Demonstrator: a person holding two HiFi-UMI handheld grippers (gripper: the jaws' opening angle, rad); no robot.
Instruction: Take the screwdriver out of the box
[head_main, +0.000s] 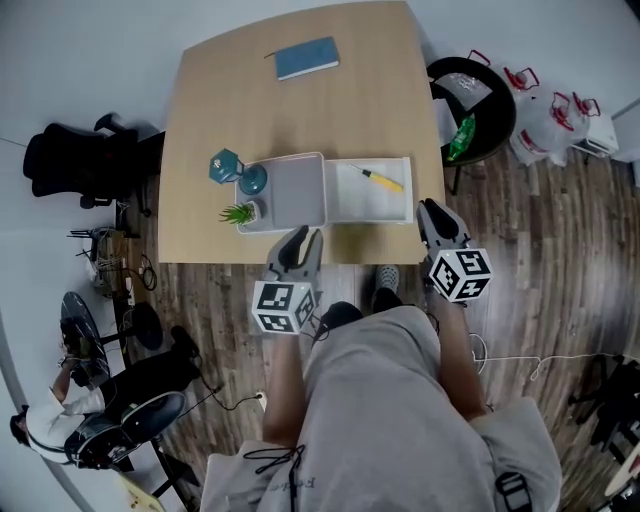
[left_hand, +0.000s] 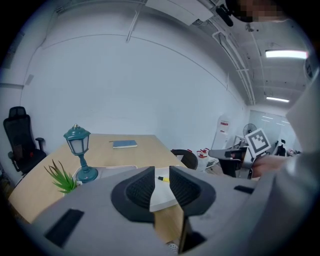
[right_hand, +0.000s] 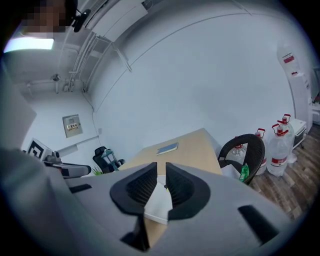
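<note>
Rt tool (head_main: 432, 212): box (head_main: 409, 190) just ahead-left, top open, low rim, clear entry from above. Lt tool (head_main: 300, 238): lamp (head_main: 230, 167) + plant (head_main: 238, 213) block ahead-left. Notebook (head_main: 306, 58) far ahead, bare desk (head_main: 380, 90) between.

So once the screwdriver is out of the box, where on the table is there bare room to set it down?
Bare wood lies between the notebook and the box, and on the table left of the lantern. Crowded: lantern, plant and box sit packed by the near edge, leaving only a thin strip there.
</note>
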